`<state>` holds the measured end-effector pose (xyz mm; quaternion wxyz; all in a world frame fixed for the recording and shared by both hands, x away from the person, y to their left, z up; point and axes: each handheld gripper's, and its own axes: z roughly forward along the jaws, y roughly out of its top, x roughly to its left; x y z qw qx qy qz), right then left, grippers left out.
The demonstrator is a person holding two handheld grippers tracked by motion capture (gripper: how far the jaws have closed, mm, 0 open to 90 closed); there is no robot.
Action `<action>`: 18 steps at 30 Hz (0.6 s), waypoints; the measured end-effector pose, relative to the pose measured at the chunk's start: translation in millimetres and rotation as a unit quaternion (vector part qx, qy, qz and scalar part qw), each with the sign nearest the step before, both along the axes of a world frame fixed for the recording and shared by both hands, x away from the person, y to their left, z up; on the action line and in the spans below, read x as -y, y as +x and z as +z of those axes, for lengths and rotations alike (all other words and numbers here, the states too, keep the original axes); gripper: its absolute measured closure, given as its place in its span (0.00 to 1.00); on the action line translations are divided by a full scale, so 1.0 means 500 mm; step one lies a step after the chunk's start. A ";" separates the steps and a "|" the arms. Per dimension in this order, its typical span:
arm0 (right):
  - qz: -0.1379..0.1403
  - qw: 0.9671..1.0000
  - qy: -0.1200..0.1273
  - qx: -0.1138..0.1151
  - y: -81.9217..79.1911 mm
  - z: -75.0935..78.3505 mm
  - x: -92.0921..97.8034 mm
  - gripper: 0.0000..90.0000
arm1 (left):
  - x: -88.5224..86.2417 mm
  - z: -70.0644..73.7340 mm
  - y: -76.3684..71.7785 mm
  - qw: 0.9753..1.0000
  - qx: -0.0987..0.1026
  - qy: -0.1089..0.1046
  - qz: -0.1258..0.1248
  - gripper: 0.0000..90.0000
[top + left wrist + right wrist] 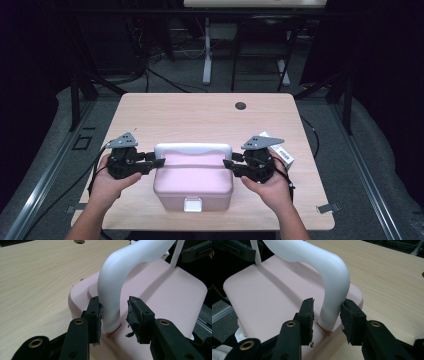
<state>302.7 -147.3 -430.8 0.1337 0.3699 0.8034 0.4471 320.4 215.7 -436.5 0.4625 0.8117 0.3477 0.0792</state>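
A: Item one: pink box (pixel 193 182), lidded, near the front edge of the table (pixel 200 112), white latch tab (pixel 193 204) facing the person. White handle (pixel 193 148) arched up over the lid.

B: Grippers?

A: Left gripper (pixel 114 315) at the handle's left foot, right gripper (pixel 326 313) at its right foot. Each pair of jaws stands apart, straddling the handle's leg. On the left, one pad (pixel 96 315) sits against the handle and the other is clear of it. On the right, both pads sit close to it. Neither is clamped.

B: Step in hand?

A: By my reading, taking hold of the handle at both ends, approach finished, grip not yet made. The next move calls for closing both sets of jaws on the handle's legs together, evenly, low by the pivots, so the box comes up level rather than swinging.

B: Differences between views?

A: High view: both hands, the whole box, and a small white carton (pixel 278 149) behind the right hand. Gripper views: the gaps between pads and handle, and the frayed pad edges (pixel 132 321), too small to make out from above.
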 end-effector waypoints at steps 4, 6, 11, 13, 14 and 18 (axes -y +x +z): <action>0.005 1.000 0.002 -0.005 0.004 -0.009 -0.002 0.70 | -0.001 -0.005 0.000 1.000 0.001 -0.008 -0.003 0.68; 0.007 1.000 -0.003 -0.008 0.006 -0.014 -0.005 0.70 | -0.002 -0.008 0.001 1.000 0.002 -0.008 -0.004 0.69; 0.009 1.000 -0.004 -0.017 0.007 -0.019 -0.006 0.71 | -0.003 -0.010 0.001 1.000 -0.003 -0.012 -0.006 0.69; 0.010 1.000 -0.002 -0.018 0.009 -0.021 -0.004 0.72 | -0.003 -0.012 0.002 1.000 -0.004 -0.009 -0.008 0.70; 0.010 1.000 -0.002 -0.018 0.009 -0.021 -0.004 0.72 | -0.003 -0.012 0.002 1.000 -0.004 -0.009 -0.008 0.70; 0.008 1.000 0.008 -0.021 0.011 -0.023 -0.001 0.76 | 0.001 -0.021 0.005 1.000 -0.007 -0.005 -0.009 0.71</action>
